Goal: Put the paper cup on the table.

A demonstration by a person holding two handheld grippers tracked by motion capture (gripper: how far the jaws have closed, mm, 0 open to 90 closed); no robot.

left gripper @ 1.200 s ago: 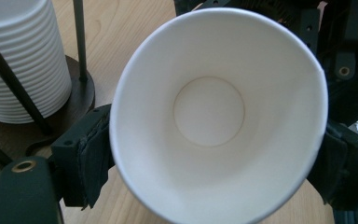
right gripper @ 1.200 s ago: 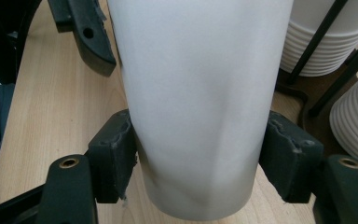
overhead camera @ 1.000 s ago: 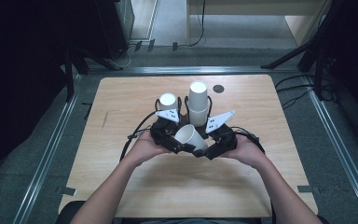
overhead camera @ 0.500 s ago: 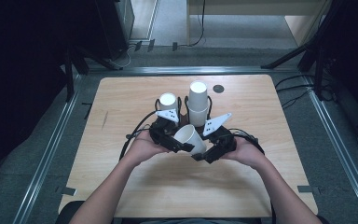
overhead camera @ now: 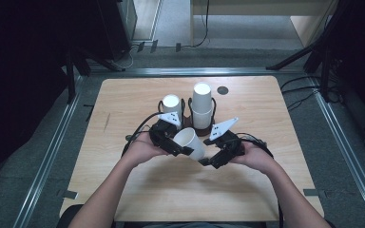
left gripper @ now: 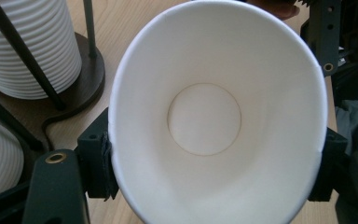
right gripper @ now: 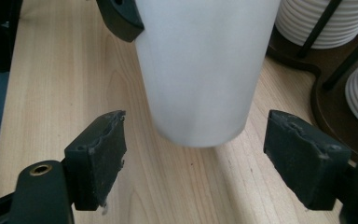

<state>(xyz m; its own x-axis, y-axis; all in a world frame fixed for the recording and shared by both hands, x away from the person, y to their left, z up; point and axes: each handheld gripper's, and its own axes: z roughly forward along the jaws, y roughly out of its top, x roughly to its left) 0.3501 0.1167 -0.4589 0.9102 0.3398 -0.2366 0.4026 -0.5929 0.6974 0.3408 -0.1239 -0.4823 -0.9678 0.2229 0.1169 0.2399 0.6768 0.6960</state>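
A person seated at a pale wooden table (overhead camera: 123, 190) is holding a white paper cup (overhead camera: 190, 142) in the air between two black hand-held grippers. The left gripper (overhead camera: 180, 148) is clamping the cup by its rim, squeezing the round mouth into a slight oval; in the left gripper view the cup (left gripper: 216, 116) is facing the camera mouth-on, its smooth inside and circular bottom plain to see, while the jaw pads are largely hidden behind its wall. The right gripper (overhead camera: 208, 161) is standing wide, its jaws spread to either side of the cup's narrow closed end without touching it. In the right gripper view the cup (right gripper: 200, 70) is hanging just above the wood grain, its top cut off by the frame, and the worn, chipped rubber pads (right gripper: 100, 154) are standing well clear of its matte sides.

Just behind the hands, two stacks of ribbed white cups are sitting in a dark wire rack (overhead camera: 188, 114) on a round brown base: a shorter stack (overhead camera: 171, 105) on the left and a taller stack (overhead camera: 202, 107) on the right. Only slices of them are appearing at the edges of the gripper views. A small dark disc (overhead camera: 223, 90) is lying farther back on the table, too small to identify. The room beyond the table is falling into shadow.
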